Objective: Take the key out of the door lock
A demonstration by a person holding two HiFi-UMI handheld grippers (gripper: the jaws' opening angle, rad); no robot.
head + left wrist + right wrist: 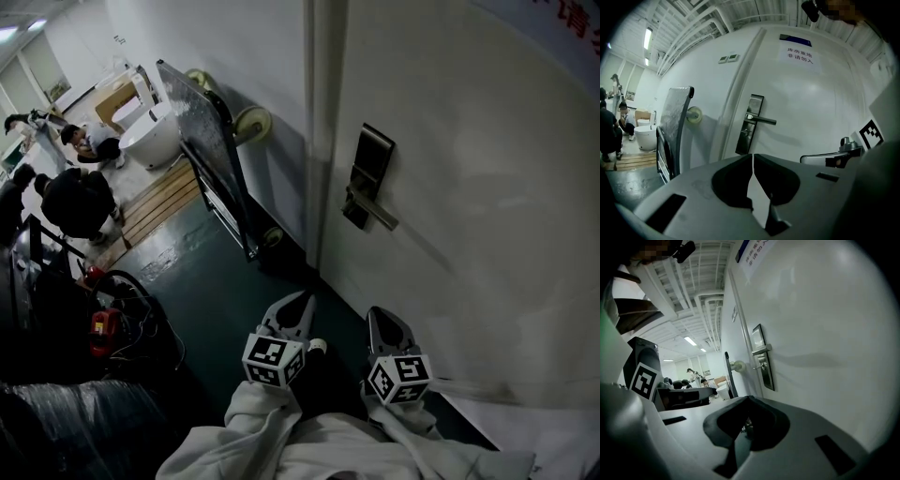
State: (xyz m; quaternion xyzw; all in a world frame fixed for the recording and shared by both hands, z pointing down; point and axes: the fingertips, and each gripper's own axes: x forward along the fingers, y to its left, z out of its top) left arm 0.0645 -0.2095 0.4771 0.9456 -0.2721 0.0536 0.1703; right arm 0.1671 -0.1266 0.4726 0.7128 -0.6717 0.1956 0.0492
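Pale wall and a white door (469, 187) fill the space ahead of you. Take the door lock (370, 173), a dark plate with a lever handle (377, 214), as your landmark. The key (745, 131) shows in the left gripper view as a small stub poking out of the plate just below the lever; in the head view it is too small to pick out.

Both grippers hang well below the door lock and clear of it. The left gripper (304, 298) is down and to the left, and the right gripper (376, 314) is almost straight beneath. Each has its jaws pressed together with nothing between them.

You look to be at the approach step, with the key still seated in the lock. Next, I'd judge, you need to raise one gripper to the door lock, part its jaws and line them up on the key's head. Then close them and draw the key straight out.
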